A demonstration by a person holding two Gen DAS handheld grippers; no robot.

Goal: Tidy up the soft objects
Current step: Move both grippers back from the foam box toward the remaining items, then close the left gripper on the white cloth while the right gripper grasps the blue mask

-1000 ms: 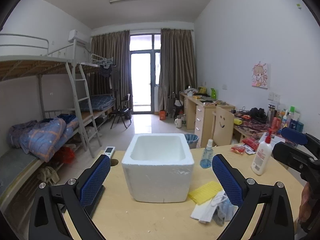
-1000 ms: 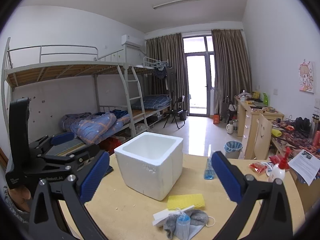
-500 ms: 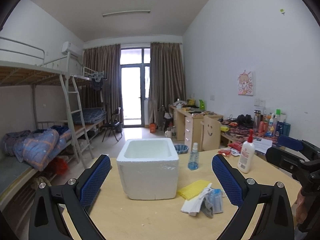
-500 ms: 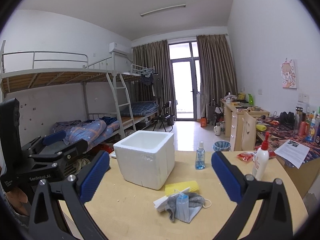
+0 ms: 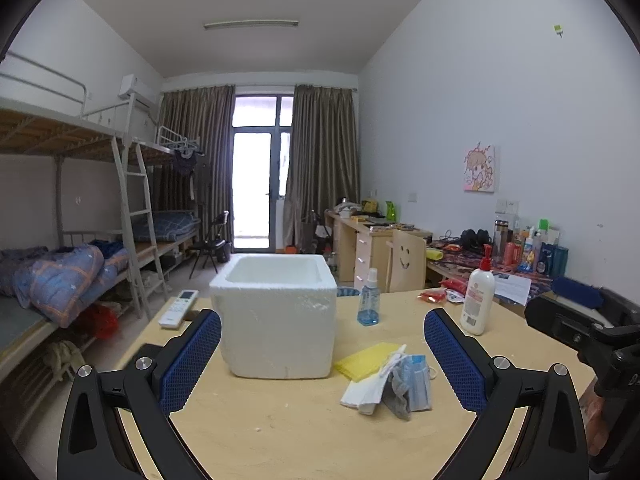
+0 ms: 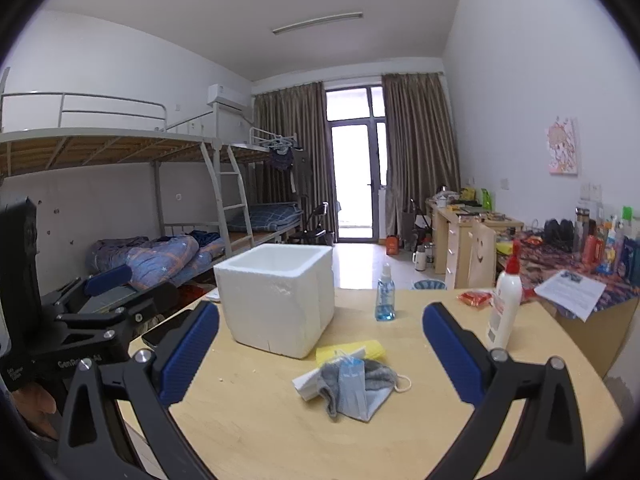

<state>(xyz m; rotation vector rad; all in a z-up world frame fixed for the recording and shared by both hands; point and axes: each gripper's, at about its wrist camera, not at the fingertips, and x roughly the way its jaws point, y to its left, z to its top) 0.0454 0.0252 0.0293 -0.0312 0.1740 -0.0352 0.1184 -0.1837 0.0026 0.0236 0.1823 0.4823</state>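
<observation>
A white foam box [image 5: 278, 312] [image 6: 278, 300] stands open-topped on the round wooden table [image 5: 280, 432] [image 6: 260, 432]. To its right lies a small pile: a yellow sponge cloth [image 5: 366, 361] [image 6: 354, 350], white tissue [image 5: 362, 390] [image 6: 306, 382], a grey sock [image 5: 396, 394] [image 6: 374, 376] and a blue face mask [image 5: 418, 386] [image 6: 352, 382]. My left gripper [image 5: 322, 356] hangs open above the table, short of the box. My right gripper [image 6: 320, 356] is open too, with the pile beyond its fingers. Both hold nothing.
A blue spray bottle [image 5: 369, 302] [image 6: 385, 294] and a white lotion bottle with a red pump [image 5: 477, 298] [image 6: 505, 300] stand at the back right. A remote [image 5: 178, 307] lies at the table's left edge. A red packet [image 6: 474, 299] lies nearby. Bunk beds are left, cluttered desks right.
Both grippers have drawn back and tilted up. The box and the pile now look smaller and farther off. Both stay open and nothing on the table has moved.
</observation>
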